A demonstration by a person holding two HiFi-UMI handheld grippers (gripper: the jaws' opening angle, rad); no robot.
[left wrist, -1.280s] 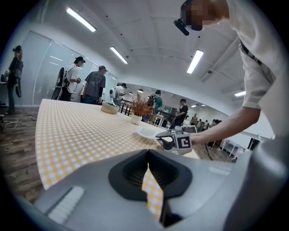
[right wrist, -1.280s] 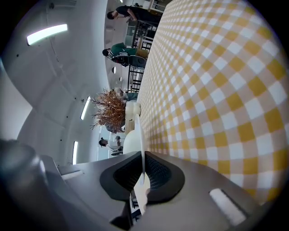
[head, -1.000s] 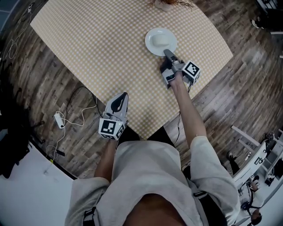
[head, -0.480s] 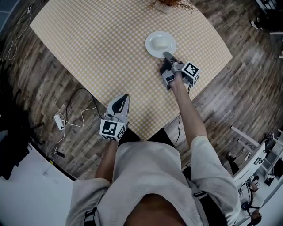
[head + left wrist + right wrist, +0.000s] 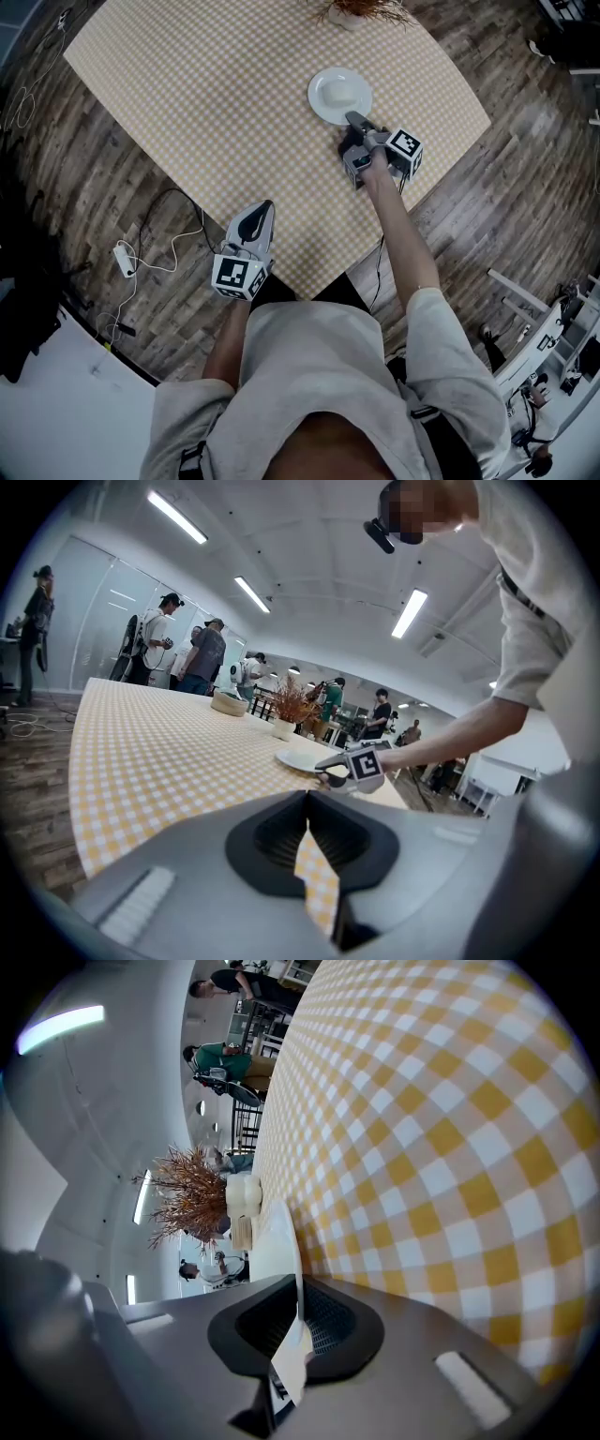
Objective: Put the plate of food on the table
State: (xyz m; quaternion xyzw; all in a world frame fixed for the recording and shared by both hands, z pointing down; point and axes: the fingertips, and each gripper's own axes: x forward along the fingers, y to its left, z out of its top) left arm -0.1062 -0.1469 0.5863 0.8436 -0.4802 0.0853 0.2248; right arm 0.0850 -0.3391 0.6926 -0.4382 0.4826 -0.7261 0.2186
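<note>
Right gripper (image 5: 352, 118) stays clamped on the near rim of the plate (image 5: 320, 95), which sits slightly lower than a second ago and apparently rests on the checked table (image 5: 187, 112), so release seems due; left gripper (image 5: 265, 202) closed on nothing, idle

At 11 o'clock in the head view, the yellow-and-white checked cloth (image 5: 234, 84) looks matt and woven. The round white plate (image 5: 339, 96) at 1 o'clock is smooth with a faint gloss, perhaps glazed ceramic. The right gripper (image 5: 352, 118) and left gripper (image 5: 264, 203) have matt grey plastic shells; their dark pads (image 5: 325, 1323) are finely ribbed. The grey-brown plank floor (image 5: 487, 206) at 3 o'clock is grained wood with a dull sheen.
</note>
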